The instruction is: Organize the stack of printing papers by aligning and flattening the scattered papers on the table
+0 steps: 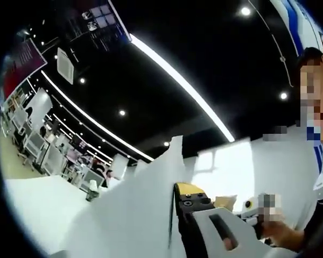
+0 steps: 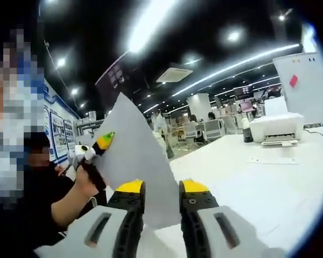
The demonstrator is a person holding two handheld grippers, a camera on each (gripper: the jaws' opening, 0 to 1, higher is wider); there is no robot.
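Observation:
The white printing papers (image 2: 134,145) stand lifted off the table (image 2: 258,183), tilted up on a corner. My left gripper (image 2: 103,141), held in a person's hand (image 2: 86,183), grips the papers' left edge. In the left gripper view the papers (image 1: 134,215) cover one jaw of the left gripper (image 1: 172,193), and the other yellow-tipped jaw presses against the sheet. My right gripper (image 2: 162,188) is open, with the papers' lower corner in the gap between its jaws.
A white printer (image 2: 277,129) sits on the table at the far right, below a whiteboard (image 2: 307,86) with a red note. A loose sheet (image 2: 269,160) lies flat before the printer. Desks and chairs (image 2: 204,129) stand further back.

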